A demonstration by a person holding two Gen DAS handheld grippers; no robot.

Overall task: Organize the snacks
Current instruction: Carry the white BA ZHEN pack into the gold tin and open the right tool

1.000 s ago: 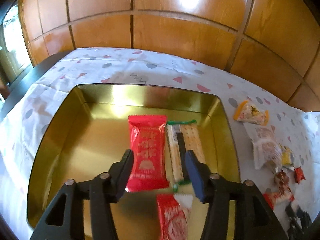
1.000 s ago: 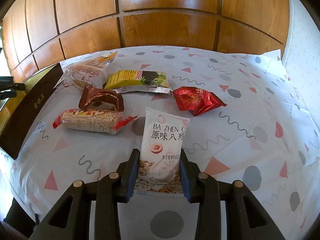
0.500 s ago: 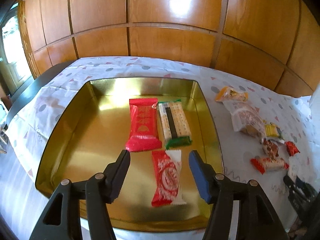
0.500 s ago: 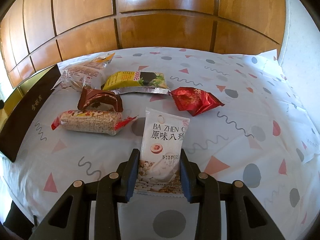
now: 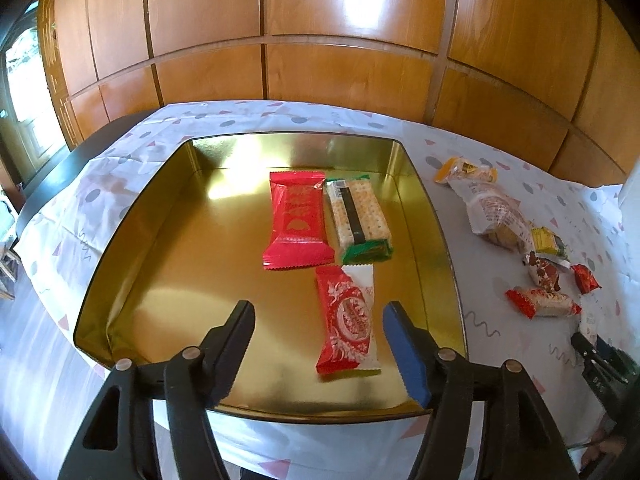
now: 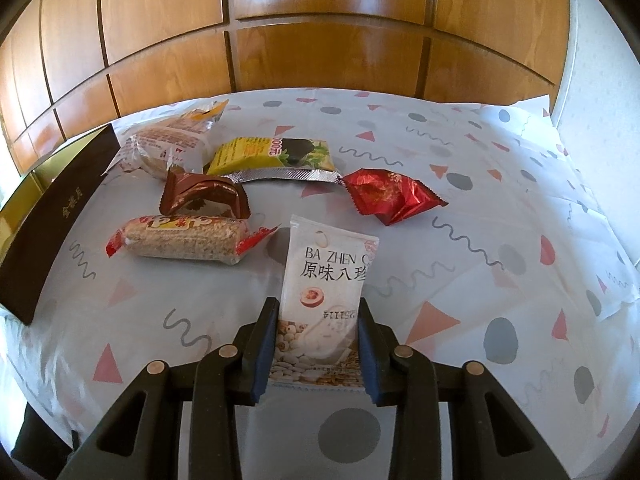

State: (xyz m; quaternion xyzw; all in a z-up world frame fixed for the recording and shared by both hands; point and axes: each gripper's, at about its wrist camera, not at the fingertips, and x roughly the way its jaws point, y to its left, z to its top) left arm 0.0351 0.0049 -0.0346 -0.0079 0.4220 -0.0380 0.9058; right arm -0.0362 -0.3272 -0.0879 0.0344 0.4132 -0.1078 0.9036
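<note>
The right gripper (image 6: 318, 344) was clamped on the white snack packet (image 6: 326, 300), apparently lifted, right of the gold tin (image 5: 436, 248). The left gripper (image 5: 318, 340) was held wide open, empty, above three packets in the tin. Carrying the packet there was judged next.

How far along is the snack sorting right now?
Three packets already lie in the gold tin. The left gripper is open above it. The right gripper grips the white Ba Zhen packet. Five snacks, including the rice bar and red foil packet, remain on the tablecloth.
</note>
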